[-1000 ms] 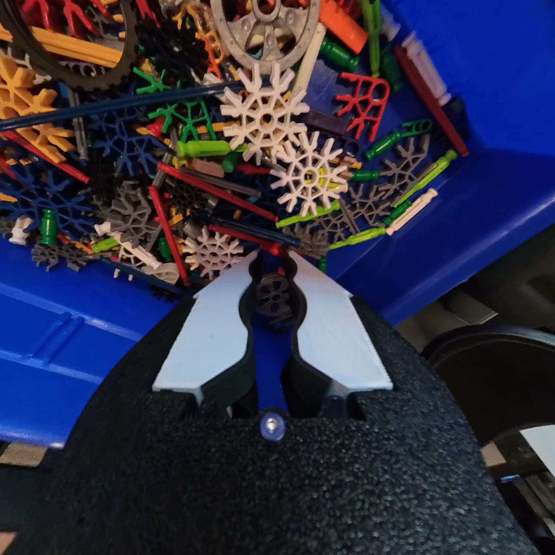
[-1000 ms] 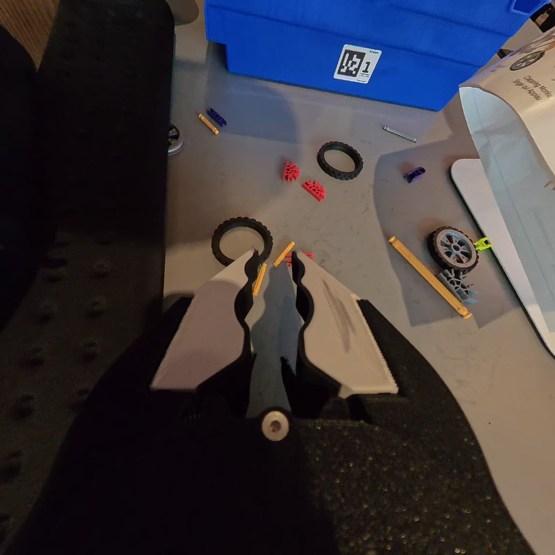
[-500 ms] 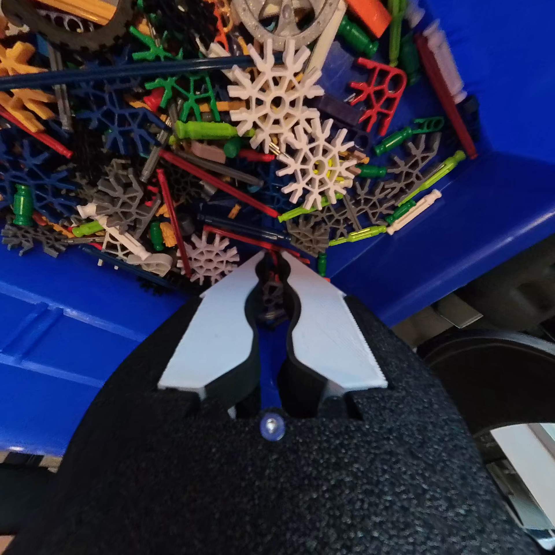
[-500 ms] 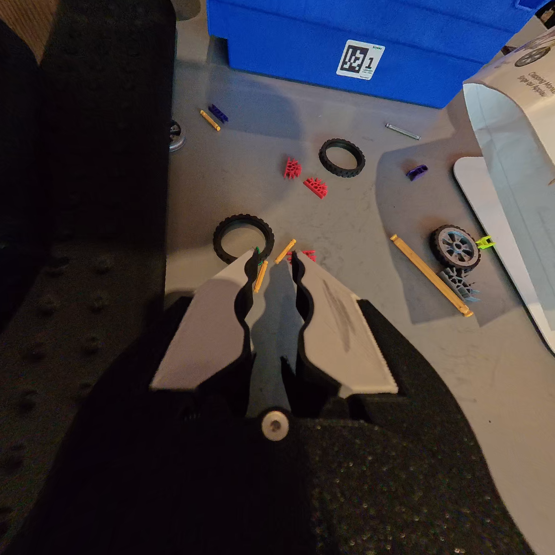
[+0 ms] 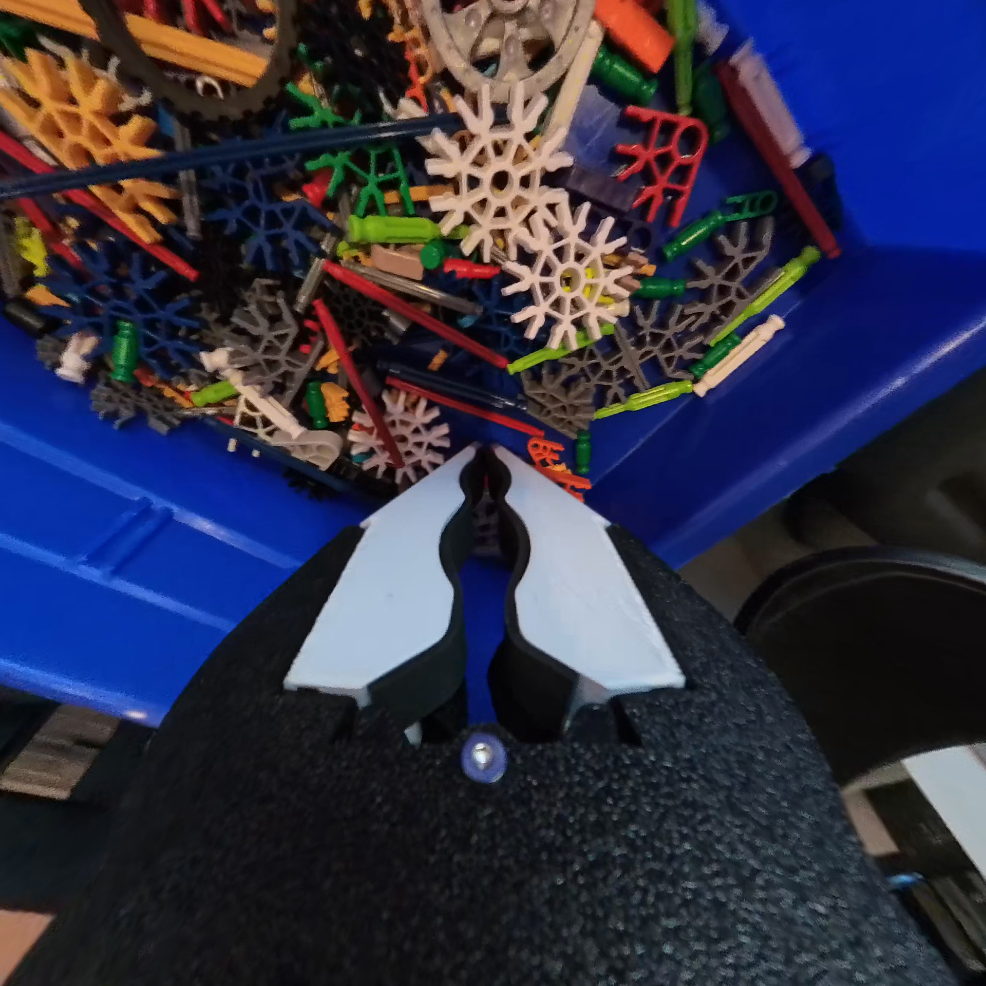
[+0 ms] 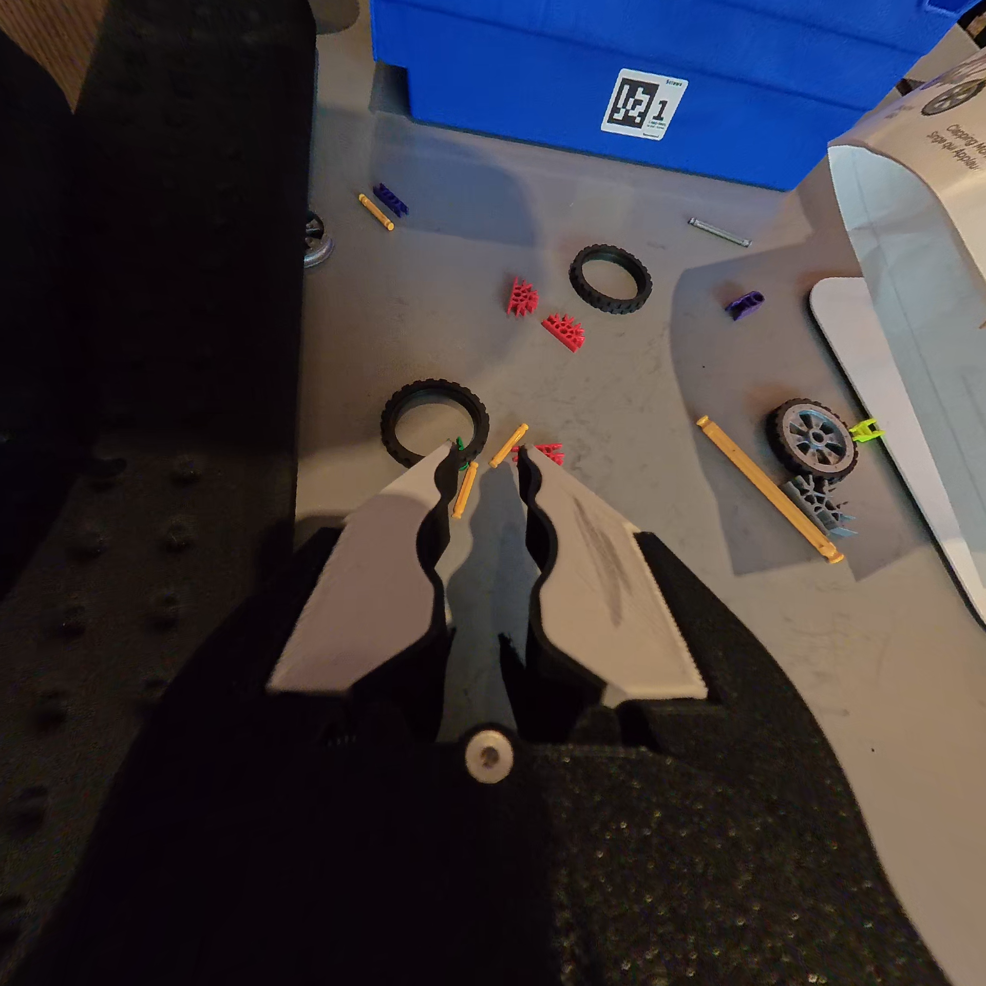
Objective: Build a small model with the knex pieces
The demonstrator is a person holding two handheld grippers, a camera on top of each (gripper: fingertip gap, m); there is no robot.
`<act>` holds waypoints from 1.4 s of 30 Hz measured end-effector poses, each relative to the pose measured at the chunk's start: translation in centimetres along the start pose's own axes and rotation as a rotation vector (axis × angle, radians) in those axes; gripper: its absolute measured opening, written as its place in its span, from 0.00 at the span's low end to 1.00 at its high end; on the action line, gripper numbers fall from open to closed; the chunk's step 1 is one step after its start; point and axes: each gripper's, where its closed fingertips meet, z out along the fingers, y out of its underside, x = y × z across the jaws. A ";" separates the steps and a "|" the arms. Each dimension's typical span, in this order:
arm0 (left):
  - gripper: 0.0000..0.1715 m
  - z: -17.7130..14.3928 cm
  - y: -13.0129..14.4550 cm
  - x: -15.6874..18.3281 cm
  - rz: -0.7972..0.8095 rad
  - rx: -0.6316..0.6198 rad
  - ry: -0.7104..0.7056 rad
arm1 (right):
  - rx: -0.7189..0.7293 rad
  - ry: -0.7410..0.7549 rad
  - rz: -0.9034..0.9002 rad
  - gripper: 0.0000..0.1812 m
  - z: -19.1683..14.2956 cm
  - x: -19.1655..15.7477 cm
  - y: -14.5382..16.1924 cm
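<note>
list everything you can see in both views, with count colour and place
bin: 1, blue, left view, full of mixed rods and connectors
snowflake connectors: 3 clear ones, white, on the pile
tyres: 2, black, on grey table, right view
wheel: 1, grey hub, right side, beside long rod
long rod: 1, yellow
short rods: 3, yellow, two by the fingertips
red connectors: 3, mid table
booklet: 1, white, far right
left gripper: shut on grey wheel piece at the bin's edge
right gripper: open, above table

Blue bin, white snowflake connectors
</note>
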 end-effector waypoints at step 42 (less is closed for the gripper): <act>0.00 -10.3 -21.7 21.3 0.485 0.639 -0.163 | 0.051 0.187 -0.090 0.12 -6.6 -1.7 -2.7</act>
